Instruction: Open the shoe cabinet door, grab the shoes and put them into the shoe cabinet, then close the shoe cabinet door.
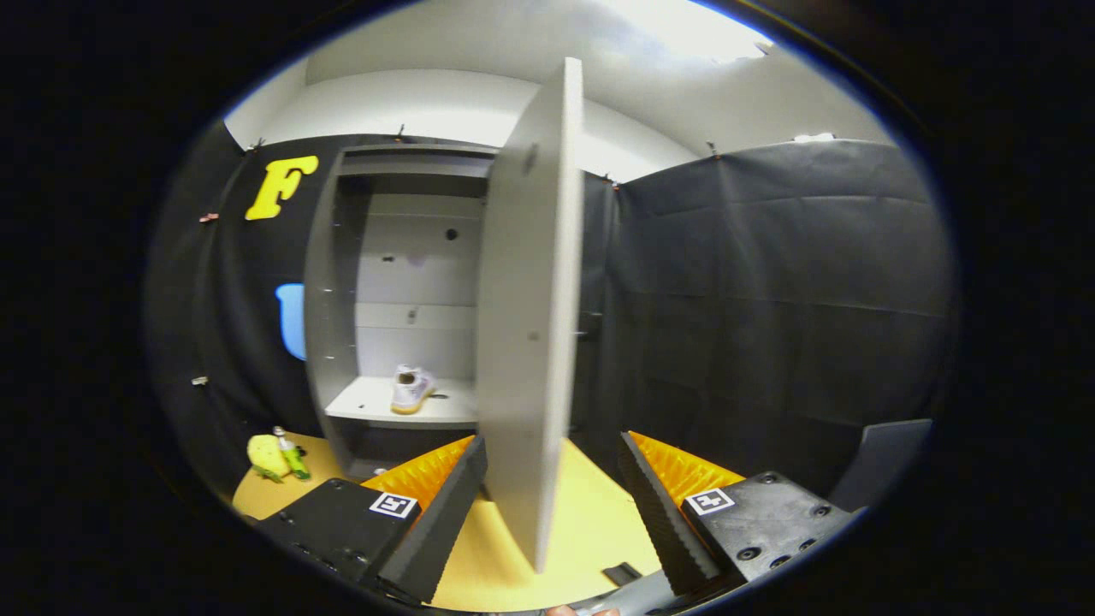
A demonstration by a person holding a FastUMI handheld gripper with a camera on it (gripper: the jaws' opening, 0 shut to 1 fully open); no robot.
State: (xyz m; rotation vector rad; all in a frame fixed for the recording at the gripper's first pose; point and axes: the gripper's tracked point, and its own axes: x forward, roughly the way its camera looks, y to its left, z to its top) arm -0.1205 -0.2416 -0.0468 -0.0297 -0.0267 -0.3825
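Note:
The grey shoe cabinet [338,291] stands open against the booth wall. Its door [526,342] swings out toward me, edge-on, and its lower part reaches down between my two fingers. A white shoe [411,389] sits on the cabinet's shelf [368,402], to the left of the door and beyond my left finger. My gripper [552,445] is open, a finger on each side of the door's free edge, neither one pressing on it.
A yellow toy and a small green bottle [282,456] lie on the yellow floor left of the cabinet. A grey panel [885,462] leans at the right, by the black cloth wall. A small dark piece [622,572] lies on the floor near my right finger.

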